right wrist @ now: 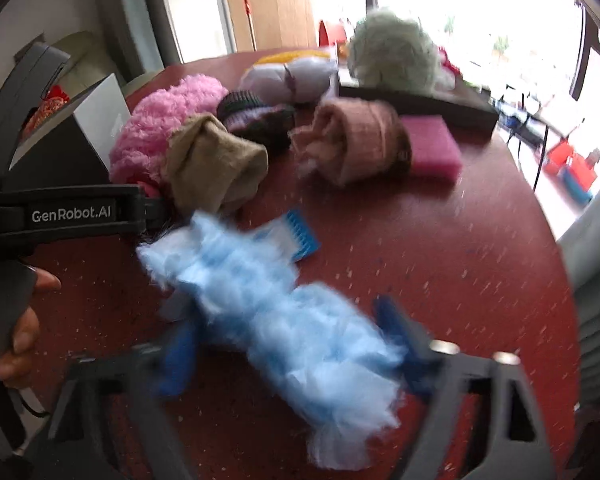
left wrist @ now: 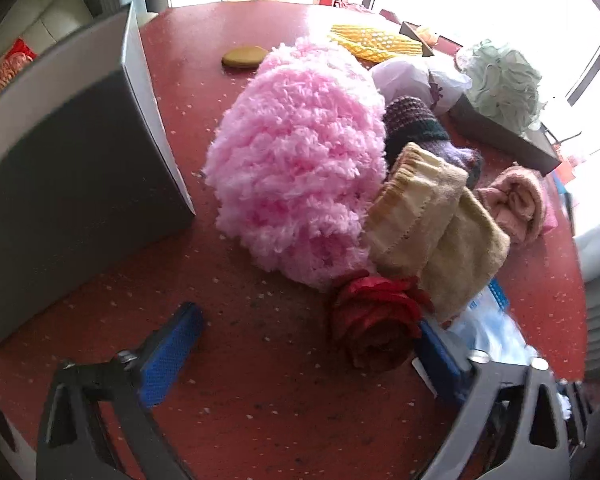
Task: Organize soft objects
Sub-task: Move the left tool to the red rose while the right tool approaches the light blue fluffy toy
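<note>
A heap of soft things lies on the red round table (left wrist: 260,400): a pink fluffy ball (left wrist: 300,160), beige socks (left wrist: 428,232), a dark knit piece (left wrist: 412,120), a rolled peach cloth (left wrist: 516,204) and a red fabric rose (left wrist: 372,320). My left gripper (left wrist: 306,354) is open; the rose lies between its blue pads, against the right one and far from the left. In the right wrist view, my right gripper (right wrist: 286,346) has both pads against a light blue fluffy bundle (right wrist: 284,320), which is blurred.
A grey open box (left wrist: 72,184) stands at the left. A dark tray (left wrist: 504,132) at the back right holds a pale green mesh puff (left wrist: 500,80). Also about are a pink sponge (right wrist: 432,148), a blue comb-like piece (right wrist: 300,236), a yellow net (left wrist: 376,42) and a white bundle (left wrist: 416,76).
</note>
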`<move>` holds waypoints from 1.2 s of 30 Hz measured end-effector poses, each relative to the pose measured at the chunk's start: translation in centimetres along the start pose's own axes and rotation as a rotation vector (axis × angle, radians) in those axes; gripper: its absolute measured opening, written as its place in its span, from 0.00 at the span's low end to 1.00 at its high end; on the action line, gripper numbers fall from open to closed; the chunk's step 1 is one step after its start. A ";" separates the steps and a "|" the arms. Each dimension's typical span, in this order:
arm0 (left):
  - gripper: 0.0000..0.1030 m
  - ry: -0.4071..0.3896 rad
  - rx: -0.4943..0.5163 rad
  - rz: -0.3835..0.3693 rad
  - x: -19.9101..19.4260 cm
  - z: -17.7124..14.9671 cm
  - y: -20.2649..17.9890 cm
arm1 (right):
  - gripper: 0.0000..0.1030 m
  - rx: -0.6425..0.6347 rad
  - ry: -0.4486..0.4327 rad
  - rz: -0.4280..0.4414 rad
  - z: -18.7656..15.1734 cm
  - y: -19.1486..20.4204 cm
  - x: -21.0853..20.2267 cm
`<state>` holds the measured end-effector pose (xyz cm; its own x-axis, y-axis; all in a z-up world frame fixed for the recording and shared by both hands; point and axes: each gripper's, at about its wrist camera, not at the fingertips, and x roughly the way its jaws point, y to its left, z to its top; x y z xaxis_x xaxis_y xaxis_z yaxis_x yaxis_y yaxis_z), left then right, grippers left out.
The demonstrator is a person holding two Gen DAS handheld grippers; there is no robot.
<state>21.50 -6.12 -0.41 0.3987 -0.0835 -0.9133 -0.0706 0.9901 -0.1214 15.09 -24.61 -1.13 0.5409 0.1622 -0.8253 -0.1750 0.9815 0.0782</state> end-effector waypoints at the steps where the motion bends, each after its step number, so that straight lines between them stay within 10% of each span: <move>1: 0.66 0.003 -0.007 -0.014 0.1 0.0 0.0 | 0.62 0.014 -0.015 -0.013 -0.2 -0.1 -0.2; 4: 0.32 -0.024 0.015 -0.032 -0.2 -0.2 -0.1 | 0.45 0.050 -0.017 0.000 -0.6 -0.5 -0.6; 14: 0.27 -0.085 0.246 -0.055 -3.2 -6.5 1.0 | 0.41 0.087 -0.001 0.087 -4.8 -0.1 -3.7; 18: 0.88 -0.085 0.223 -0.026 -4.7 -8.6 4.5 | 0.65 0.072 -0.039 0.069 -5.9 -0.2 -4.8; 19: 0.88 -0.095 0.209 -0.020 -5.2 -8.7 5.1 | 0.78 0.069 -0.056 0.048 -6.1 -0.2 -5.3; 23: 0.88 -0.207 0.157 -0.025 -7.7 -8.5 6.6 | 0.79 0.074 -0.131 0.025 -6.7 -0.5 -7.6; 36: 0.88 -0.145 0.208 -0.012 -5.4 -8.5 3.8 | 0.79 0.091 -0.061 0.107 -3.9 0.8 -5.3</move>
<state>11.30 -2.90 0.81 0.5261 -0.0935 -0.8453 0.1189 0.9923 -0.0357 8.86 -25.06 1.07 0.5727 0.2694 -0.7743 -0.1601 0.9630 0.2167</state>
